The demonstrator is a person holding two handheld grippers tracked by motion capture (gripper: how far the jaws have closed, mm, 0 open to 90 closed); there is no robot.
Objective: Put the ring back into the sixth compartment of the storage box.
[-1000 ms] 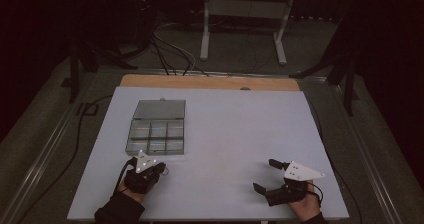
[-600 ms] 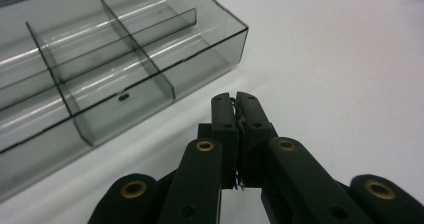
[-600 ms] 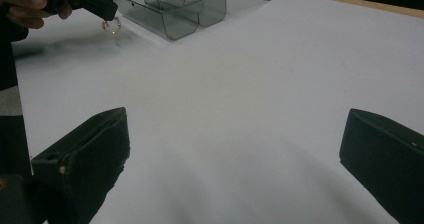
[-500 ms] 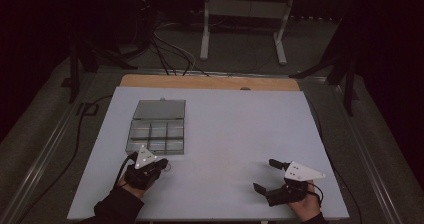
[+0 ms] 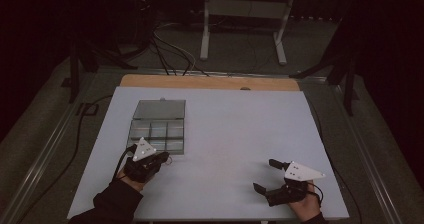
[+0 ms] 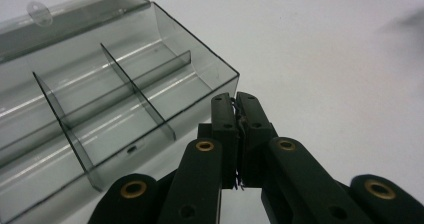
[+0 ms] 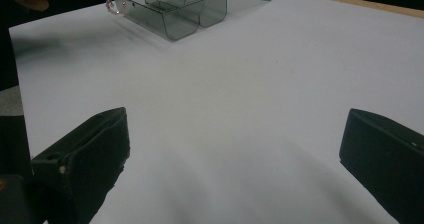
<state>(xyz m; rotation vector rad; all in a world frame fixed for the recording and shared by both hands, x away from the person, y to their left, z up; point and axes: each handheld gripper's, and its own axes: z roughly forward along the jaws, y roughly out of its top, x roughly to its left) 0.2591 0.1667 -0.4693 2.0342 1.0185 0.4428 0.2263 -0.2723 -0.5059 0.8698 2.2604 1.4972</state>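
- Holding a gripper in each hand, you work at a white table (image 5: 230, 134).
- Your left gripper (image 6: 235, 115) has its jaws pressed together on a thin wire-like thing, too small to identify, just beside the near corner of the open clear compartment box (image 5: 157, 129).
- Your right gripper (image 5: 265, 176) rests with jaws wide apart, holding nothing, well apart from the box.
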